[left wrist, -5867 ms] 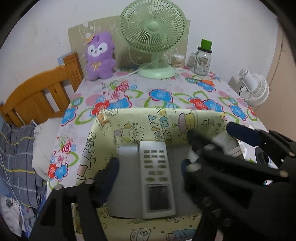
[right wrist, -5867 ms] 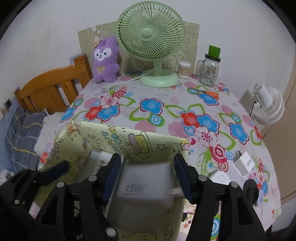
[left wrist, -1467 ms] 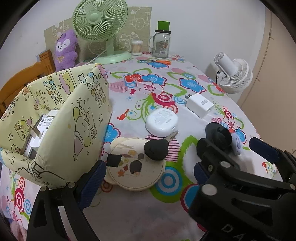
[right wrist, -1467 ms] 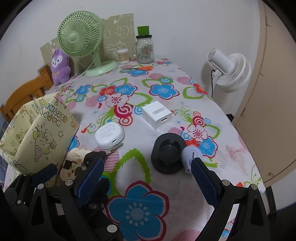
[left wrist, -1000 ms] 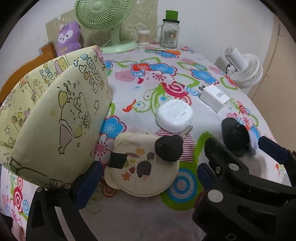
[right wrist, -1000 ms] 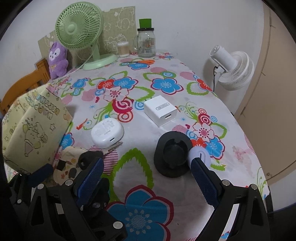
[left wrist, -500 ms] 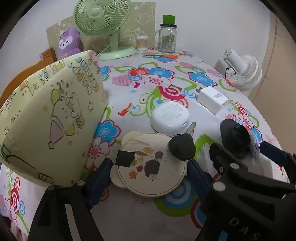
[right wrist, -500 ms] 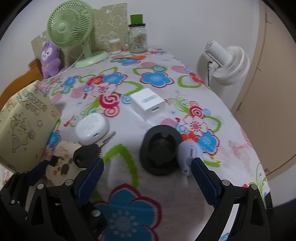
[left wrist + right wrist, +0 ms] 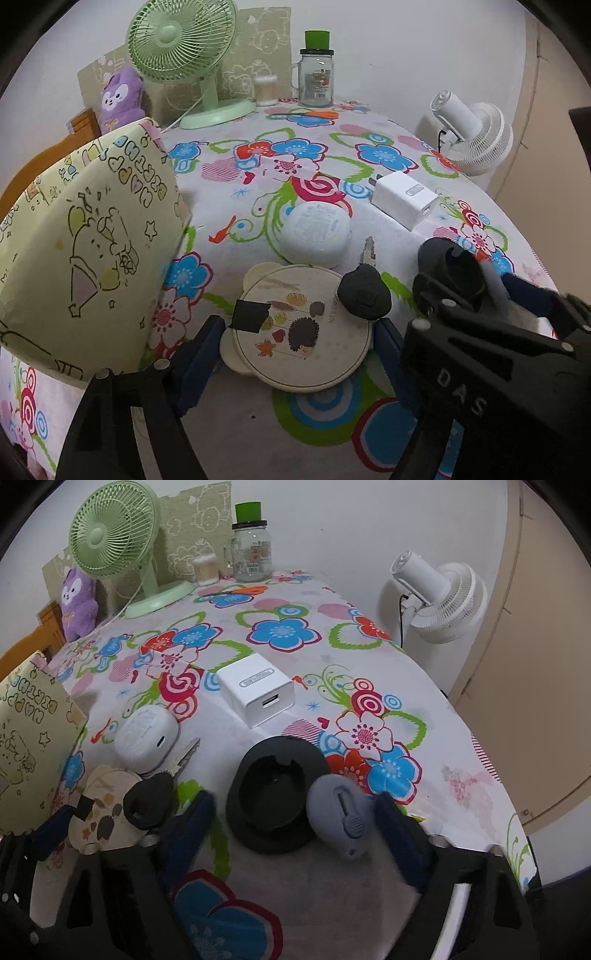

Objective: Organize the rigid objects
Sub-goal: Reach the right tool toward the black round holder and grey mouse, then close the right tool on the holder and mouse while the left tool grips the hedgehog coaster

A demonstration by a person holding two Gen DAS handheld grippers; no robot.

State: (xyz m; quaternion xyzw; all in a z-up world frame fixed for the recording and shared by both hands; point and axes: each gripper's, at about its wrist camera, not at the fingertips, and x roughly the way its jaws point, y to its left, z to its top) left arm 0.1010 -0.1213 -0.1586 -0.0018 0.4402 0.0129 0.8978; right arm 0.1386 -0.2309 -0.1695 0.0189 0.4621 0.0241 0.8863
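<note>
Both tongs have dropped lower since half a second ago. The left gripper [image 9: 295, 343] stands wide, its blue pads flanking the round cream coaster with hedgehog print [image 9: 301, 334]; a black key fob [image 9: 365, 297] overlaps its far right edge. The right gripper [image 9: 295, 821], also wide, straddles the black round holder [image 9: 277, 794] and grey oval device [image 9: 341, 810]. Beyond lie a white rounded case [image 9: 146, 738] and white charger cube [image 9: 256, 690], with bare floral tablecloth [image 9: 295, 602] farther on. The yellow printed bag [image 9: 81, 236] stands left.

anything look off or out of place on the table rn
Nothing is spilled or visibly broken. One oddity: the black key fob rests partly on the round hedgehog coaster, which the open left gripper straddles.
</note>
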